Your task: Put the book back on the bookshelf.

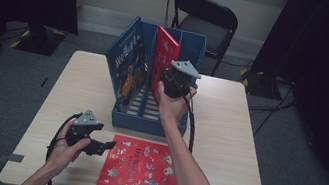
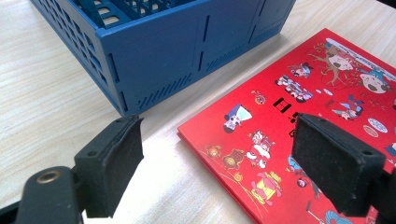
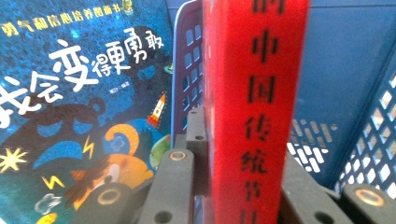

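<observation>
A blue slotted book rack (image 1: pixel 142 122) stands mid-table. A blue picture book (image 1: pixel 129 64) leans in its left slot. My right gripper (image 1: pixel 162 84) is shut on the spine of an upright red book (image 1: pixel 164 54) in the middle slot; in the right gripper view the red spine (image 3: pixel 254 93) fills the gap between the jaws of that gripper (image 3: pixel 243 154), with the blue book (image 3: pixel 79 93) at its left. A second red book (image 1: pixel 144 170) lies flat at the table's front. My left gripper (image 1: pixel 102 147) is open at its left corner (image 2: pixel 299 116), jaws wide either side (image 2: pixel 219 140).
The wooden table (image 1: pixel 236 135) has bare surface left and right of the rack. The rack's front wall (image 2: pixel 187 51) lies just beyond the flat book. A black folding chair (image 1: pixel 207 21) stands behind the table, with cables on the floor at right.
</observation>
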Motion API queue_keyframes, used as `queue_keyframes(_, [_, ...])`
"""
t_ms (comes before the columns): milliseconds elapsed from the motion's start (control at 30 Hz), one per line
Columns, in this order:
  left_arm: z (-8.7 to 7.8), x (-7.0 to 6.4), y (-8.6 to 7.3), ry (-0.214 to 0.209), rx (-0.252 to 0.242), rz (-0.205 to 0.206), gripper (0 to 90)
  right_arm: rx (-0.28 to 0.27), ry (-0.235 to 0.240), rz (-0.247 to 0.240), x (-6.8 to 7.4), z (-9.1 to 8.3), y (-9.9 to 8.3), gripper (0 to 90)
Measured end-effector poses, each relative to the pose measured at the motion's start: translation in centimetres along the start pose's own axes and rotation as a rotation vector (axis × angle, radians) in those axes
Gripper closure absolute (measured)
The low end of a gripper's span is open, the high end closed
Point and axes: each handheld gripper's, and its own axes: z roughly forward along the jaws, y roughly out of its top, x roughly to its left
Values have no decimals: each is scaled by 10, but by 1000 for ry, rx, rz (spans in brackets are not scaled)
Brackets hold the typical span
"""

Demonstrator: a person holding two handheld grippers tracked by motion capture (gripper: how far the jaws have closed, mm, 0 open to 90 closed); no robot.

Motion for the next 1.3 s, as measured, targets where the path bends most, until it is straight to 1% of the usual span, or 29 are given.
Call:
queue_keyframes(67, [0,0,0,1,1,1,161,-4,0,9,1,2,-1,804])
queue_keyframes(167, [0,-1,0,-2,-1,0,161,-7,-14,20,4,5,-3,804])
queue_keyframes(200, [0,-1,0,-1,1,10,161,-6,-18,26,5,6,-3,804])
queue_keyframes(233, [1,-2,0,-2,3,7,161,-4,-20,30,6,7,-4,803])
queue_keyframes(267, [1,-1,0,-3,6,15,161,-6,-22,30,7,9,-6,804])
queue_keyframes(300, [2,-2,0,-6,6,7,161,-8,-29,34,7,9,-7,804])
queue_keyframes(333, [2,-2,0,-6,8,10,161,-7,-34,34,8,10,-8,803])
queue_keyframes(400, [2,-2,0,-7,7,10,161,-14,-35,39,8,12,-11,804])
queue_keyframes(500, [2,-2,-1,-7,6,10,161,-11,-38,41,9,14,-15,803])
queue_keyframes(533, [2,-2,-1,-7,6,10,161,-6,-38,34,10,15,-17,803])
queue_keyframes(567, [2,-2,0,-4,7,20,161,-6,-38,37,9,15,-20,803])
queue_keyframes(633, [2,-4,-1,-8,8,13,161,-4,-33,44,8,15,-24,803])
queue_keyframes(700, [3,-5,0,-8,18,30,161,-4,-33,46,8,16,-28,803])
queue_keyframes(800, [4,-6,0,-9,20,41,161,-3,-34,45,9,16,-35,803])
queue_keyframes(900, [5,-7,0,-10,25,42,161,-4,-30,48,9,16,-42,802])
queue_keyframes(967, [5,-8,0,1,27,46,161,2,-29,40,8,16,-47,802])
queue_keyframes(1033, [6,-8,-1,0,28,50,161,-5,-26,39,7,15,-51,802])
queue_keyframes(1067, [6,-8,-1,-2,29,44,161,-6,-19,40,7,14,-53,801])
queue_keyframes(1133, [6,-7,-1,0,35,50,161,0,-25,25,8,13,-53,801])
queue_keyframes(1167, [6,-8,-1,-3,32,42,161,1,-26,20,9,13,-54,801])
queue_keyframes(1267, [6,-8,-1,-4,30,46,161,7,-20,2,9,10,-57,798])
queue_keyframes(1300, [6,-8,0,-1,36,49,161,11,-19,-8,9,9,-58,797])
